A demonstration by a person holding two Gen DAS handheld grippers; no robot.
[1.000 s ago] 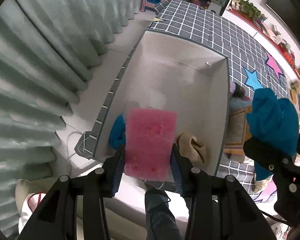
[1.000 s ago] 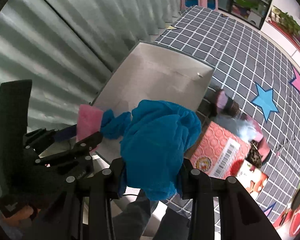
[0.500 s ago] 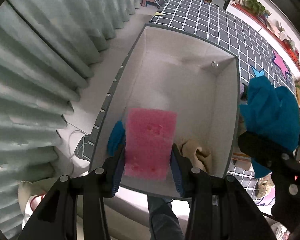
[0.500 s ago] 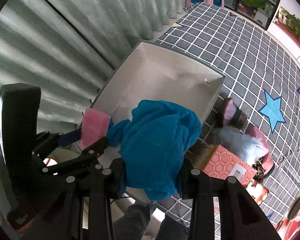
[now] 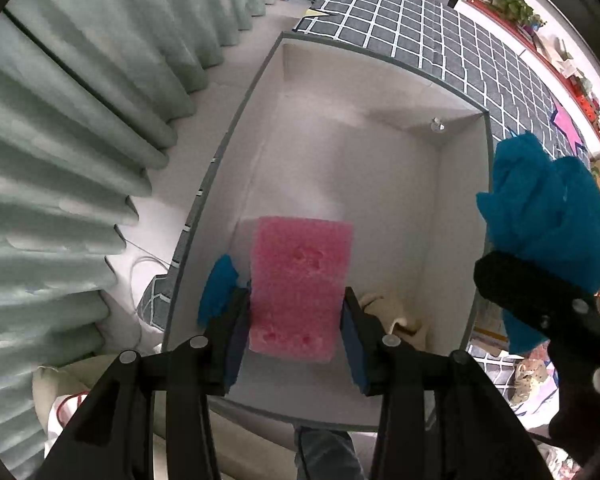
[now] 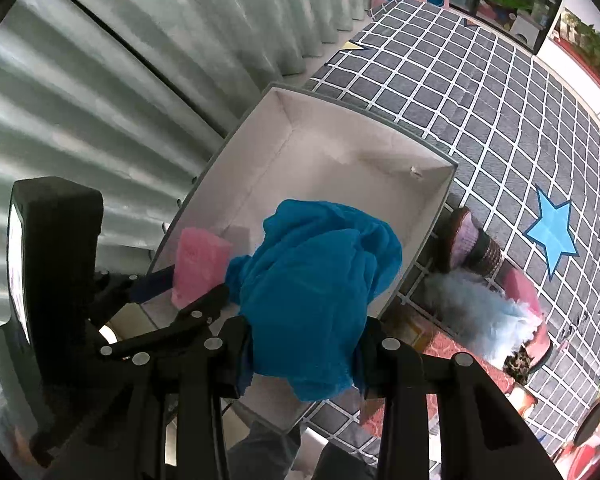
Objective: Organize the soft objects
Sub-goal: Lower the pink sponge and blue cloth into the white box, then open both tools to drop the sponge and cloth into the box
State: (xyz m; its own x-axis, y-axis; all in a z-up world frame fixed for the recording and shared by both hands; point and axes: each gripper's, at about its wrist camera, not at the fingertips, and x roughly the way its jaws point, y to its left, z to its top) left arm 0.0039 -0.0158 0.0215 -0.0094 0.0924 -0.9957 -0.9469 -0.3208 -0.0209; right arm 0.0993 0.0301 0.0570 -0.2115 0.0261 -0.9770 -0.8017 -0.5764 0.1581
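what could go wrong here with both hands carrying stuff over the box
The blue cloth bulges well past the right hand-held gripper and hangs near the box's rim, so on release it may drape over the wall or fall outside. The two hand-held grippers are close together and could bump. The pink sponge, clamped in the left hand-held gripper, may land on the beige item already inside.

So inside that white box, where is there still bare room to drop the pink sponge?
The far half of the white box is bare floor, bordered by the far wall and the two long side walls. The near end is crowded: a blue cloth scrap in the near-left corner and a beige cloth in the near-right, with the pink sponge held between them.
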